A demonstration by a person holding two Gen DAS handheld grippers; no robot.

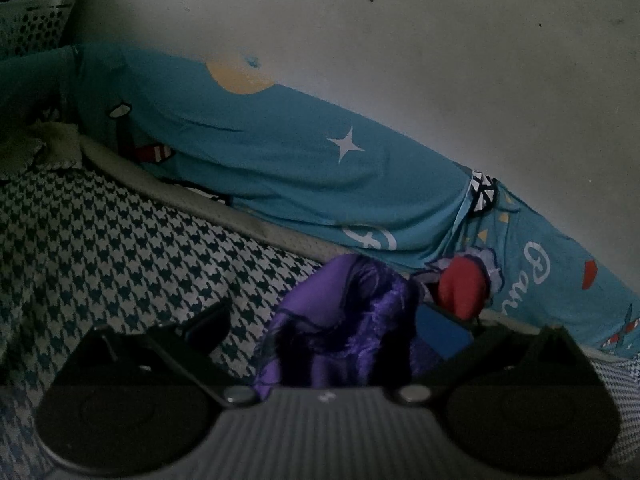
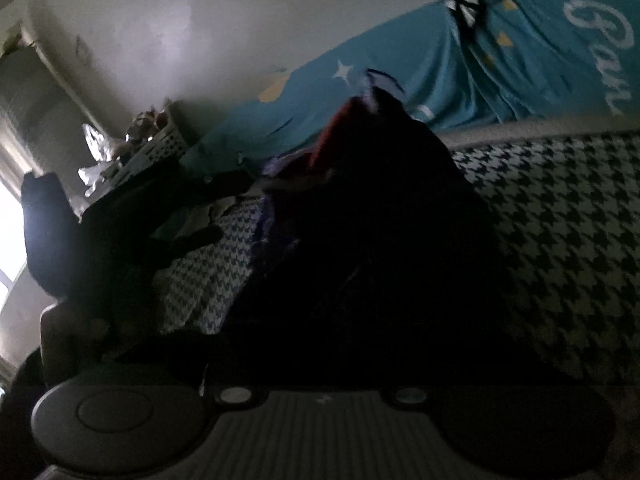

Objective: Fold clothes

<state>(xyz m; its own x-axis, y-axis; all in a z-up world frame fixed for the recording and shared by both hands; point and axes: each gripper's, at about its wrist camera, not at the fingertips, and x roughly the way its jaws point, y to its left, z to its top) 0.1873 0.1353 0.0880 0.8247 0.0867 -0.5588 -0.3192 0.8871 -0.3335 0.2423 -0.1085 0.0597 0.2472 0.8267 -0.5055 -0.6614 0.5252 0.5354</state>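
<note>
A shiny purple garment (image 1: 340, 316) lies bunched between the fingers of my left gripper (image 1: 328, 332), low over the houndstooth bed cover (image 1: 100, 240). The left finger (image 1: 208, 320) and the blue-padded right finger (image 1: 444, 332) stand wide apart with the cloth between them; a red patch (image 1: 460, 288) sits just past the cloth. In the right wrist view a dark mass of cloth (image 2: 360, 240) with a red tip (image 2: 340, 128) fills the middle and hides my right gripper's fingers.
A teal cartoon-print cushion (image 1: 300, 160) runs along the pale wall (image 1: 400, 40) behind the bed; it also shows in the right wrist view (image 2: 480, 72). A perforated basket (image 2: 160, 148) with items stands at the far end. A bright window (image 2: 8, 240) is at the left.
</note>
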